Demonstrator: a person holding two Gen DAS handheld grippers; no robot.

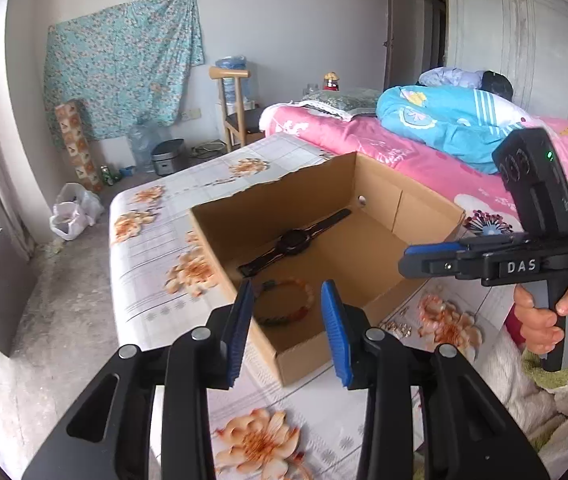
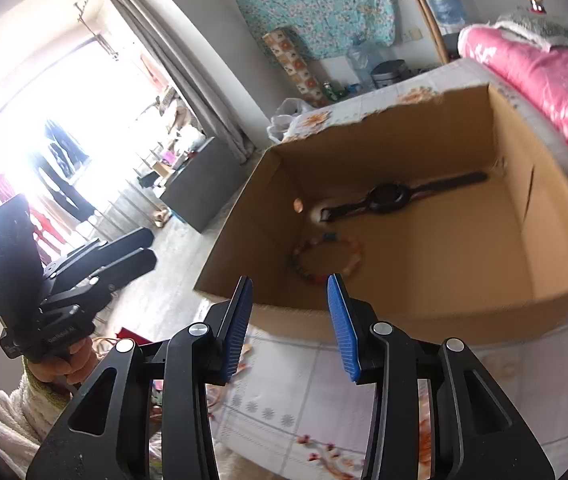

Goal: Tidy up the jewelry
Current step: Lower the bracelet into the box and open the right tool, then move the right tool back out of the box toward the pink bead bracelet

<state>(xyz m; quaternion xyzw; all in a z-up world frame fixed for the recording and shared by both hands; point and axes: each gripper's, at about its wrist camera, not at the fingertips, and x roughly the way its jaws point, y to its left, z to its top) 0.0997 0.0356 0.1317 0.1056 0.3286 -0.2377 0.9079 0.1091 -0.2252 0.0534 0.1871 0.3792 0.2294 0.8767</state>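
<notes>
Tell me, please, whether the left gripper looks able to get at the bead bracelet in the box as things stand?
Probably yes. The left gripper is open and empty, just short of the box. The box has no lid, and the bracelet lies bare on its floor behind the near wall, apart from the watch.

Brown cardboard box, black watch, multicoloured bead bracelet, floral tablecloth

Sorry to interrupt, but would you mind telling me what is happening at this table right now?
A person is sorting jewelry into an open cardboard box on the flower-patterned table, holding a two-finger gripper in each hand. A black wristwatch and a multicoloured bead bracelet already lie on the box floor, apart from each other. The left gripper and the right gripper are both open and empty near the box's front edge. Some small gold-coloured pieces lie outside the box on the table.
</notes>
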